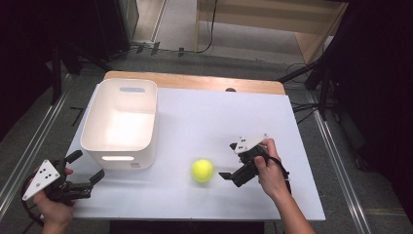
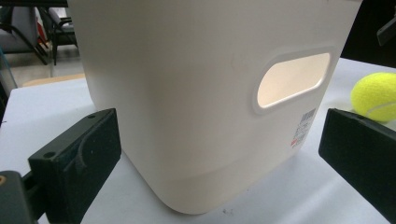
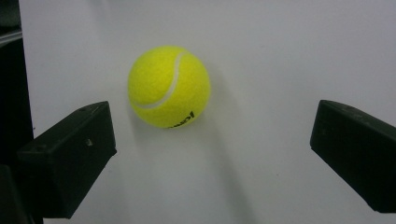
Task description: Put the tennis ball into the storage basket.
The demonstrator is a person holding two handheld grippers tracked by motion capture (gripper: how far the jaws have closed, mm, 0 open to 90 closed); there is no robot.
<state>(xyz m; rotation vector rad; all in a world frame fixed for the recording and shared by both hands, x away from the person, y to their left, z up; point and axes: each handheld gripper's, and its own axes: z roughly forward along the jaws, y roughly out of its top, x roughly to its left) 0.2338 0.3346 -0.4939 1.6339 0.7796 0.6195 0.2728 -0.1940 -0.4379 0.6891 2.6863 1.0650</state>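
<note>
A yellow tennis ball (image 1: 202, 170) lies on the white table (image 1: 219, 117), right of a white plastic bin (image 1: 119, 122). My right gripper (image 1: 229, 161) is open just to the ball's right, jaws pointing at it. In the right gripper view the ball (image 3: 169, 86) sits ahead of the gripper (image 3: 212, 126), nearer the left jaw and untouched. My left gripper (image 1: 86, 166) is open at the table's near left corner, facing the bin. In the left gripper view the bin's handle wall (image 2: 210, 93) stands close in front of the gripper (image 2: 219, 135), with the ball (image 2: 376, 95) beyond at right.
The bin stands upright with nothing visible inside and has a slot handle (image 2: 292, 79) in its near wall. A wooden strip (image 1: 195, 80) runs along the table's far edge. Bare white surface spreads over the table's middle and right. Dark stands and cables (image 1: 316, 78) surround the table.
</note>
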